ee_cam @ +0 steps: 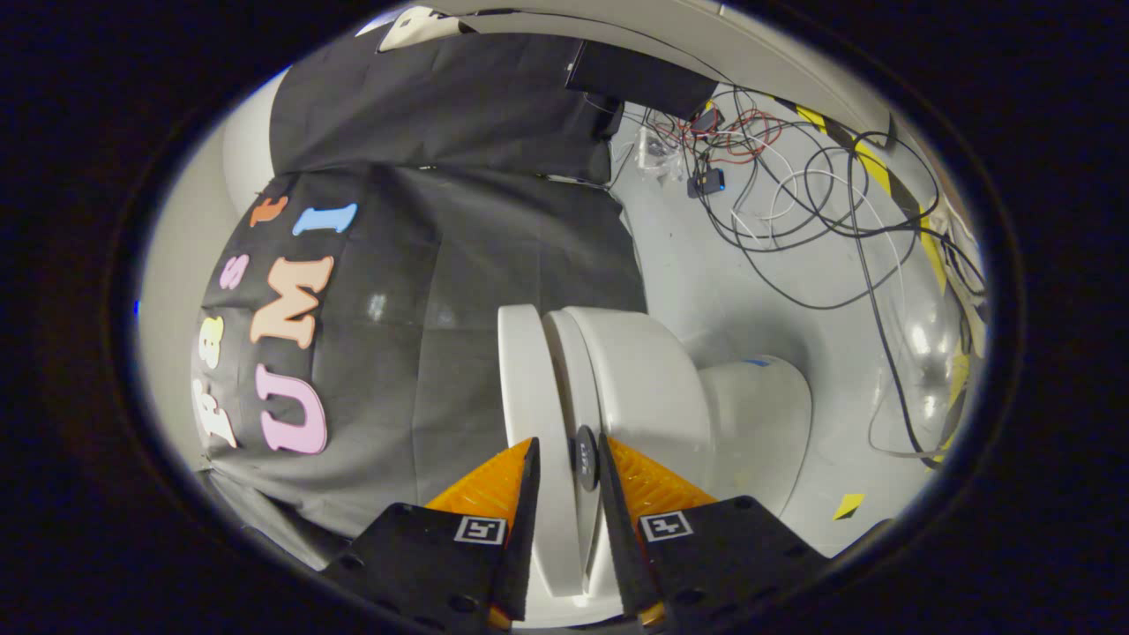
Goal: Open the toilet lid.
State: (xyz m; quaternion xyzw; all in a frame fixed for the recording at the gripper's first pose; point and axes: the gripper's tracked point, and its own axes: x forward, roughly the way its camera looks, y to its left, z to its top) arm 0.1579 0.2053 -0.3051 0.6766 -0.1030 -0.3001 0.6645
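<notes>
The grey floor point(776, 291) takes up most of the scene ahead of me, running off toward one and two o'clock, where a tangle of cables point(794, 185) lies on it beside a strip of yellow-and-black tape point(882, 176). At ten o'clock the black cloth wall point(494, 247) closes that side. Dead ahead at twelve o'clock sits the toilet point(758, 414), seen rolled on its side (my wrist is turned), its bowl bulging toward three o'clock. The toilet lid point(529, 388) is the flat slab on the eleven o'clock flank of it, with the seat point(564, 353) lying just behind. My gripper point(569, 459) stands at a narrow gap with the lid's front edge between my fingers; a small dark bumper point(586, 457) sits by the right one. Whether both fingers press firmly I cannot tell for sure, though they look closed onto the edge. I judge this is the grasp step, lid not yet swung. Next calls for an arc about the hinge, not a straight pull, keeping the grip from slipping.
</notes>
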